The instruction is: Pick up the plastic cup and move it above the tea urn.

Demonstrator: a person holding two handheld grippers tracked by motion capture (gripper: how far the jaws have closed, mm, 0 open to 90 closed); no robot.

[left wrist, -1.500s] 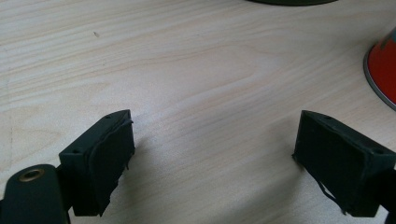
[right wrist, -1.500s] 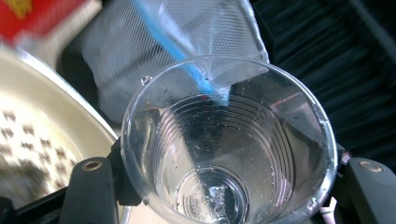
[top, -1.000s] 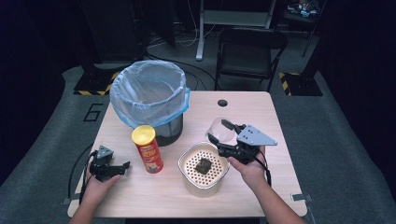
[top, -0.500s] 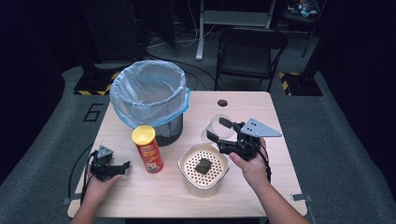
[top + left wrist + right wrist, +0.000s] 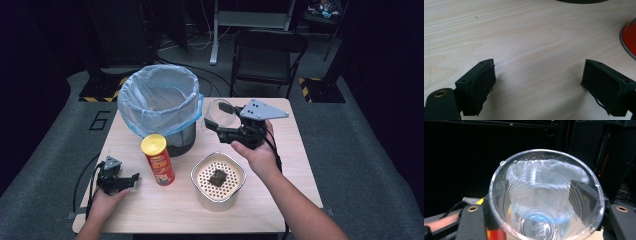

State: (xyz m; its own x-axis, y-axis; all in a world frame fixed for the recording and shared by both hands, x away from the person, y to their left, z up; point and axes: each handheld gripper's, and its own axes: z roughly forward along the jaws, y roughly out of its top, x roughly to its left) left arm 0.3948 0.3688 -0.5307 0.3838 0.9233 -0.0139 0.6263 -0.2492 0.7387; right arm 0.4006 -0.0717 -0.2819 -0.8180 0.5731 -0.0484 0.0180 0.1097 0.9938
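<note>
Pale wood makes the counter (image 5: 280,195), and at its left front corner the left hand-held gripper (image 5: 116,178) rests low on the surface. In the left gripper view its two black jaws stand wide apart with nothing between them, only bare wood. Just to its right stands a red chip can (image 5: 158,160) with a yellow lid, upright. Behind the can is a dark bin lined with a blue bag (image 5: 159,102), its mouth open upward. Right of the can, near the front of the counter, sits a white perforated basket (image 5: 218,181) with a small dark lump (image 5: 218,177) in the middle of it.

Above the counter, between the bin and the basket, the right hand-held gripper (image 5: 214,123) is lifted in the air and holds a clear plastic cup (image 5: 219,112). Its jaws press on the cup from two sides, as the right gripper view shows through the transparent wall (image 5: 544,202). The long axis of the cup lies along the jaws, and its open mouth faces back to the gripper's camera, the bottom away from it. In the high view the cup is tilted and is just beside the rim of the bin.
</note>
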